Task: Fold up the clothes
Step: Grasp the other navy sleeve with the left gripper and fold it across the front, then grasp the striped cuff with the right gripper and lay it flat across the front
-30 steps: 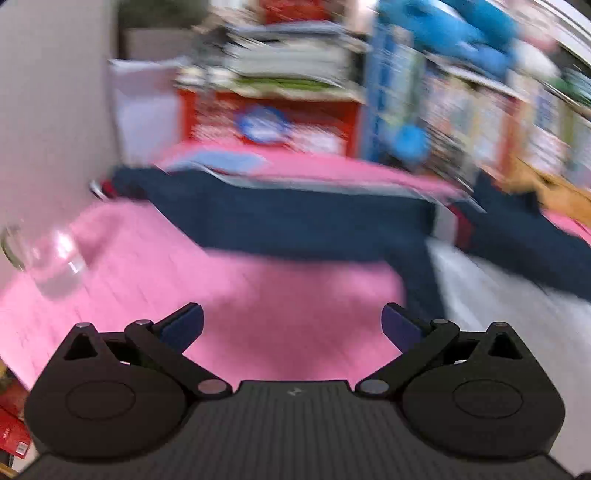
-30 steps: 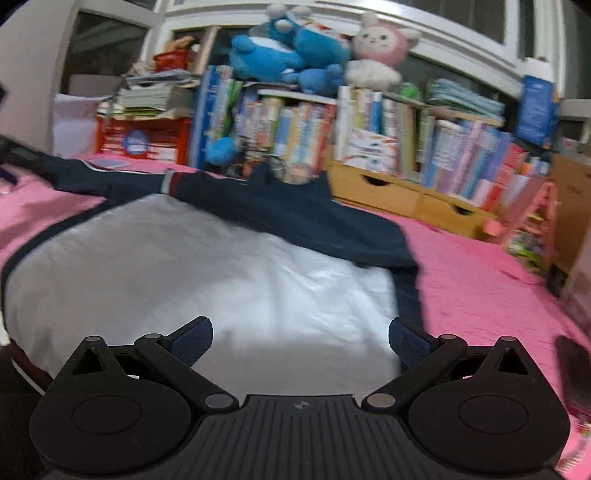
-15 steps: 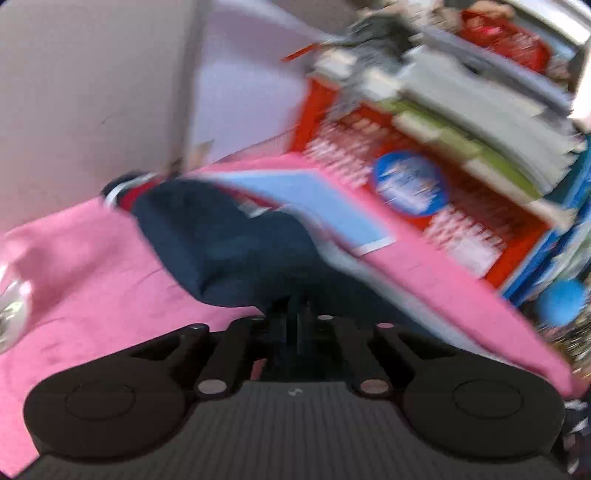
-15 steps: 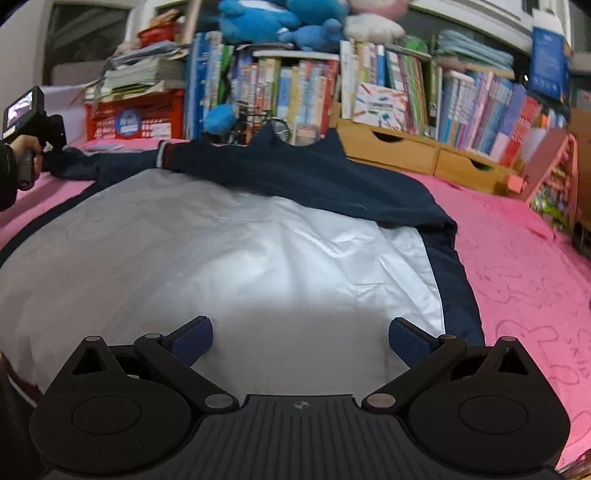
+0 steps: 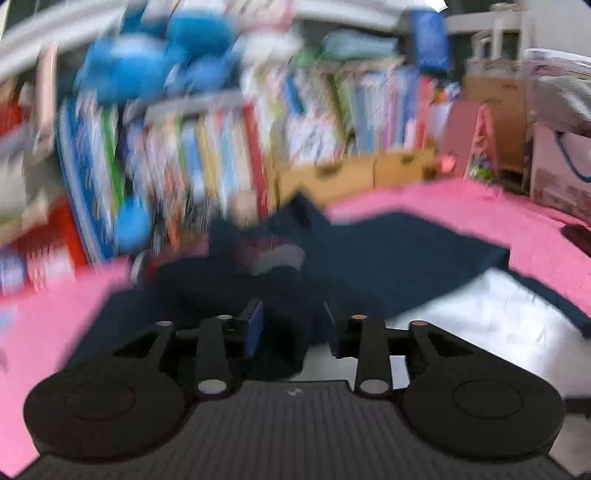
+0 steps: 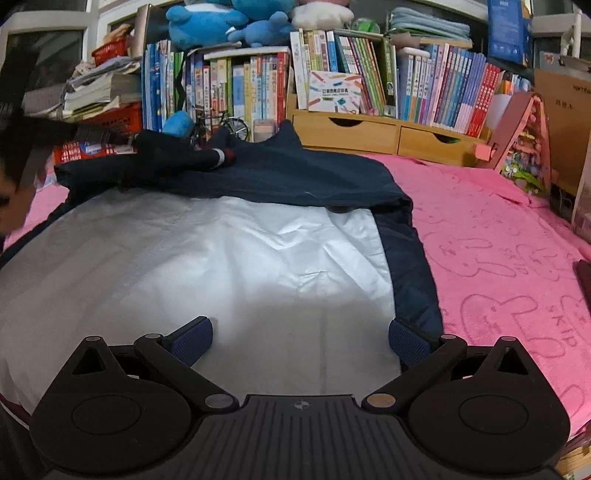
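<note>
A navy jacket (image 6: 295, 177) lies spread on the pink blanket (image 6: 498, 258), its silver-grey lining (image 6: 240, 266) facing up. One sleeve lies folded across the navy upper part, with its striped cuff (image 6: 221, 157) near the collar. In the blurred left wrist view the left gripper (image 5: 291, 325) hovers over this sleeve (image 5: 284, 295). Its jaws stand partly apart with navy cloth between the pads (image 5: 255, 328). The right gripper (image 6: 299, 332) is open just above the lining near the jacket's front hem, holding nothing.
A bookshelf (image 6: 332, 81) with wooden drawers (image 6: 369, 129) and blue plush toys (image 6: 207, 22) runs along the far side. A red basket with papers (image 6: 110, 110) stands at the back left. A dark flat object (image 6: 583, 277) lies at the blanket's right edge.
The left gripper shut on the sleeve, swung it right across the jacket, and its jaws have now parted. The right gripper stayed open and sank closer to the lining.
</note>
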`<act>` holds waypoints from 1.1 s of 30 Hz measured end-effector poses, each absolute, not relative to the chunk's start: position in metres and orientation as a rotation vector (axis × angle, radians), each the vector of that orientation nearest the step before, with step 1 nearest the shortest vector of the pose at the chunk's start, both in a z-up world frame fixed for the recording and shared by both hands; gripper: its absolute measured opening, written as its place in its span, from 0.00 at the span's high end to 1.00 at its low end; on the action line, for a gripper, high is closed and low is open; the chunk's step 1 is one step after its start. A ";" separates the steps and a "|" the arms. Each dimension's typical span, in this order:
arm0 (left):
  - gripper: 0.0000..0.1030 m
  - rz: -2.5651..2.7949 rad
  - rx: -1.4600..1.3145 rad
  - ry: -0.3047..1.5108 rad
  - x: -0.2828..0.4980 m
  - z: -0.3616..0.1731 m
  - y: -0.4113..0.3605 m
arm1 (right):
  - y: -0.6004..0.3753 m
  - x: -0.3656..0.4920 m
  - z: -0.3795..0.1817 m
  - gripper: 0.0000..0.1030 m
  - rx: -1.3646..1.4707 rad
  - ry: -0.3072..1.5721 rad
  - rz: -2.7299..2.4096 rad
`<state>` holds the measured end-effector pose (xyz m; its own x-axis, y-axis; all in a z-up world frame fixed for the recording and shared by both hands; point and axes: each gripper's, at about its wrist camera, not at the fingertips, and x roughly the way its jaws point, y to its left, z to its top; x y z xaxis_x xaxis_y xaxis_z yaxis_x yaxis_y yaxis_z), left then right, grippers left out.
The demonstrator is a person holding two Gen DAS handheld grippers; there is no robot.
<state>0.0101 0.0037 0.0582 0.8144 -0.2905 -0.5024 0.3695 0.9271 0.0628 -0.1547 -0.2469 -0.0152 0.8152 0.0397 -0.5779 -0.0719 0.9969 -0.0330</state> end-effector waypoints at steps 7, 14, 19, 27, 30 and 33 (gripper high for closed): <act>0.13 -0.223 0.099 0.514 -0.028 0.043 0.042 | -0.235 -0.113 0.022 0.00 0.065 0.525 0.216; 0.08 0.039 0.065 0.646 -0.010 0.023 0.082 | -0.107 0.012 0.074 0.00 -0.180 0.449 0.346; 0.07 0.075 -0.063 0.674 -0.007 0.020 0.100 | -0.069 0.083 0.063 0.37 -0.218 0.534 0.248; 0.07 0.081 -0.058 0.677 -0.012 0.021 0.100 | -0.165 0.102 0.082 0.79 0.083 0.491 0.003; 0.06 0.087 -0.051 0.677 -0.011 0.020 0.100 | -0.246 0.076 0.081 0.56 0.231 0.472 -0.139; 0.05 0.095 -0.044 0.675 -0.010 0.020 0.100 | -0.297 0.066 0.054 0.34 0.241 0.623 -0.207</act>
<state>-0.0101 0.1002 0.0201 0.7763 0.0740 -0.6260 -0.1024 0.9947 -0.0094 0.0657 -0.2966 0.0542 0.7929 -0.1183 -0.5978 0.2624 0.9516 0.1598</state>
